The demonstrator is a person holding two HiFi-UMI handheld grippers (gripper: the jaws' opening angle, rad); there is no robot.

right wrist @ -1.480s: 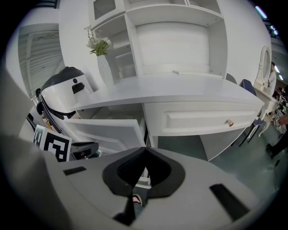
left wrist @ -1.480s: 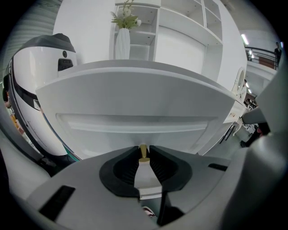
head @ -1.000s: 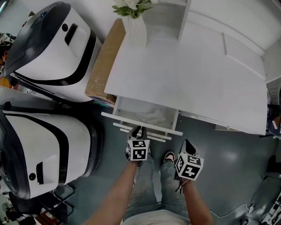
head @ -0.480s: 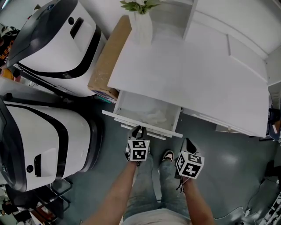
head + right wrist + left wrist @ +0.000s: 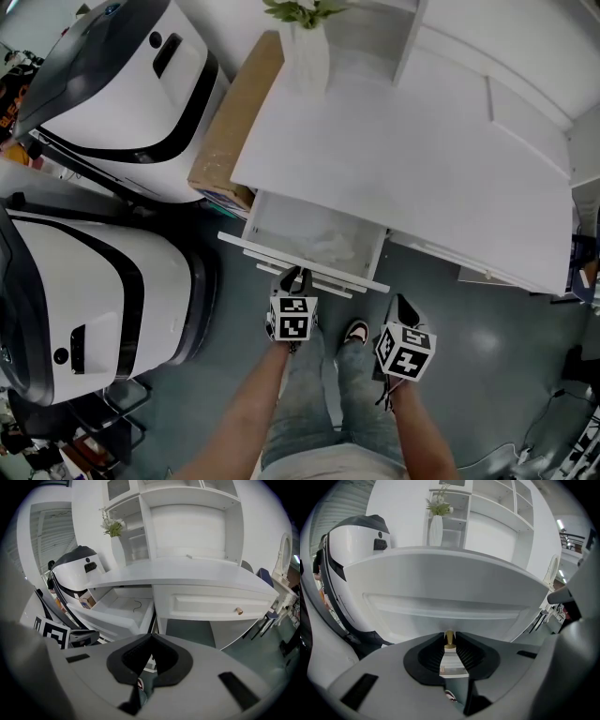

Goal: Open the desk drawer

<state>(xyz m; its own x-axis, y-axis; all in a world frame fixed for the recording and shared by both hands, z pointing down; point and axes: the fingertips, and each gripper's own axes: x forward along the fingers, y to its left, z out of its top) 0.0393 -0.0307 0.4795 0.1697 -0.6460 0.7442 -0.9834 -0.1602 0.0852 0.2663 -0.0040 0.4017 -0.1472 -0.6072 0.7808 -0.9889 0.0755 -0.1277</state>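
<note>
The white desk (image 5: 412, 159) has its left drawer (image 5: 281, 253) pulled out, and something pale and crumpled lies inside. My left gripper (image 5: 298, 277) is at the middle of the drawer front. In the left gripper view the gripper (image 5: 449, 637) is shut on the small brass knob (image 5: 449, 640) of the drawer front (image 5: 440, 613). My right gripper (image 5: 398, 305) hangs to the right, below the desk edge and apart from the drawer. In the right gripper view that gripper (image 5: 151, 638) is shut with nothing in it. The open drawer (image 5: 123, 607) lies to its left.
A second drawer with a brass knob (image 5: 239, 611) is shut, at the right under the desk top. A white vase with a plant (image 5: 306, 52) stands at the desk's back left. A cardboard box (image 5: 234, 122) and two large white machines (image 5: 103, 89) (image 5: 84, 291) stand at the left. The person's legs (image 5: 328, 394) are below.
The head view has shifted slightly. Both grippers and the drawer stand as they did a second ago.
</note>
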